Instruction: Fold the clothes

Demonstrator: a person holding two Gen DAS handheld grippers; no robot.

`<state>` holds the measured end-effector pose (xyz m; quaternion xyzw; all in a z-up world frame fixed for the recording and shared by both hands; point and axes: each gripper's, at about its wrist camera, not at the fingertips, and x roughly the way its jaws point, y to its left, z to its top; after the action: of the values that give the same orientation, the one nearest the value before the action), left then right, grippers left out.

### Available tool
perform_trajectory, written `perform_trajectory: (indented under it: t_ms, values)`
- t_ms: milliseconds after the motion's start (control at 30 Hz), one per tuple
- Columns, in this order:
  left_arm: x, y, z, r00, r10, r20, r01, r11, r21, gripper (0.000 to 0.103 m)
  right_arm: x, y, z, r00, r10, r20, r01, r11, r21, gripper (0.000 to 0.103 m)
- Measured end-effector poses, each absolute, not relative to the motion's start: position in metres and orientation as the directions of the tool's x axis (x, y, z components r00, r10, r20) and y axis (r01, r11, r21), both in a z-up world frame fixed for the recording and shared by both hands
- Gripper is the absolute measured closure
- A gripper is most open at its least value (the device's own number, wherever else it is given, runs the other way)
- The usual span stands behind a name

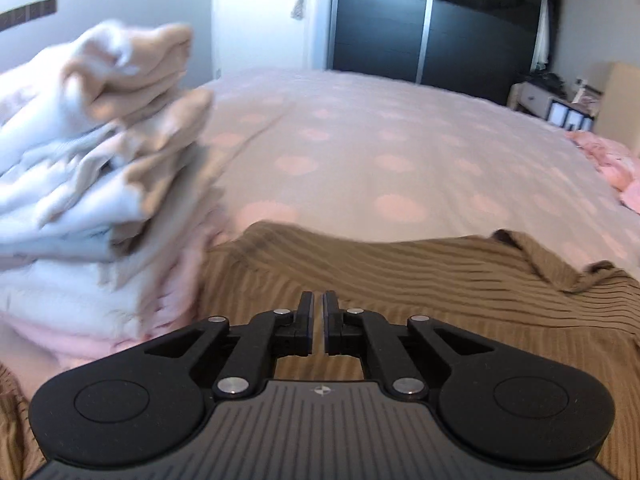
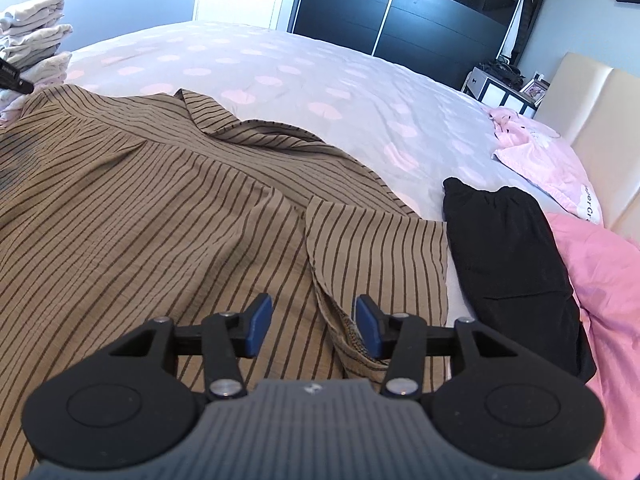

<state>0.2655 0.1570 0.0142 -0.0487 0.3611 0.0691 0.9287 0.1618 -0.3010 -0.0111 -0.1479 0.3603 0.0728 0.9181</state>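
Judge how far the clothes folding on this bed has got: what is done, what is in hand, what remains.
Done: a stack of folded clothes stands at the bed's far left corner. In hand: the brown striped shirt lies spread, unfolded; the right claw is open with the sleeve cuff between its fingers, and the left claw is nearly shut, apparently holding nothing, above the shirt. Left: folding this shirt; the black garment looks roughly folded.

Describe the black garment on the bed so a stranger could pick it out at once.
Start at the wide bed with the pale pink-spotted duvet cover. Near its right edge, between the spread-out tan shirt with thin dark stripes and the rumpled pink blanket, lies the folded black garment. It is the only plain black cloth on the bed, a compact oblong bundle.
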Motion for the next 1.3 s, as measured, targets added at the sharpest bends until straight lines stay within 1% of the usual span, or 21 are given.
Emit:
perform_trajectory:
  t_ms: [33,67,133,267,367,433,467,567,600,633,667,733,933,1033,1100,1200,1267,1300]
  values:
    - [0.266,0.166,0.011,0.712,0.119,-0.692,-0.2,0.979,-0.038,0.091,0.162,-0.301,-0.012,0.727,0.028,-0.686,-0.241,0.946,-0.217,0.05]
    - [0.266,0.175,0.006,0.697,0.138,-0.703,-0.233,0.972,-0.041,0.09,0.163,-0.302,-0.012,0.724,0.029,-0.689,-0.242,0.946,-0.214,0.05]
    - [0.266,0.191,-0.004,0.669,0.162,-0.725,-0.284,0.957,-0.048,0.09,0.163,-0.302,-0.014,0.719,0.031,-0.694,-0.244,0.947,-0.21,0.05]
    - [0.265,0.208,-0.025,0.611,0.183,-0.77,-0.325,0.945,-0.032,0.09,0.164,-0.302,-0.016,0.714,0.033,-0.699,-0.246,0.947,-0.206,0.05]
    - [0.266,0.216,-0.038,0.582,0.118,-0.805,-0.349,0.93,-0.116,0.088,0.165,-0.299,-0.016,0.712,0.038,-0.701,-0.254,0.945,-0.206,0.049]
    - [0.265,0.217,-0.042,0.58,0.083,-0.81,-0.359,0.919,-0.163,0.077,0.166,-0.296,-0.018,0.709,0.04,-0.704,-0.261,0.943,-0.209,0.049]
    - [0.265,0.217,-0.044,0.579,0.066,-0.813,-0.363,0.913,-0.184,0.076,0.167,-0.295,-0.018,0.708,0.042,-0.705,-0.264,0.941,-0.21,0.049]
    - [0.268,0.211,-0.045,0.574,0.037,-0.818,-0.338,0.921,-0.195,0.076,0.169,-0.292,-0.02,0.704,0.045,-0.708,-0.275,0.938,-0.213,0.048]
    - [0.268,0.208,-0.042,0.585,0.048,-0.81,-0.329,0.927,-0.182,0.081,0.169,-0.291,-0.021,0.703,0.046,-0.709,-0.278,0.936,-0.215,0.048]
    - [0.267,0.205,-0.038,0.596,0.059,-0.801,-0.319,0.933,-0.168,0.092,0.17,-0.289,-0.021,0.702,0.047,-0.71,-0.282,0.935,-0.216,0.048]
    - [0.267,0.202,-0.034,0.606,0.07,-0.792,-0.31,0.938,-0.154,0.097,0.17,-0.289,-0.021,0.702,0.049,-0.71,-0.285,0.933,-0.219,0.048]
    - [0.266,0.196,-0.027,0.628,0.091,-0.773,-0.292,0.948,-0.126,0.101,0.17,-0.287,-0.02,0.705,0.051,-0.708,-0.293,0.929,-0.226,0.048]
    - [0.264,0.177,-0.005,0.692,0.147,-0.706,-0.236,0.971,-0.029,0.102,0.168,-0.285,-0.018,0.711,0.058,-0.701,-0.305,0.923,-0.233,0.048]
    - [0.26,0.126,0.006,0.757,0.17,-0.63,-0.036,0.975,0.22,0.102,0.168,-0.284,-0.017,0.71,0.063,-0.701,-0.31,0.922,-0.232,0.048]
    - [0.254,0.095,0.006,0.789,0.126,-0.601,0.083,0.948,0.307,0.102,0.167,-0.282,-0.017,0.71,0.069,-0.7,-0.318,0.919,-0.232,0.048]
    - [0.241,0.054,-0.002,0.8,0.054,-0.597,0.234,0.889,0.394,0.102,0.166,-0.28,-0.016,0.71,0.076,-0.701,-0.329,0.915,-0.234,0.047]
    - [0.235,0.033,-0.01,0.791,0.016,-0.612,0.313,0.849,0.426,0.102,0.165,-0.278,-0.015,0.709,0.08,-0.7,-0.335,0.912,-0.235,0.047]
    - [0.228,0.024,-0.014,0.775,-0.006,-0.632,0.349,0.838,0.42,0.101,0.165,-0.278,-0.015,0.71,0.082,-0.7,-0.338,0.911,-0.236,0.047]
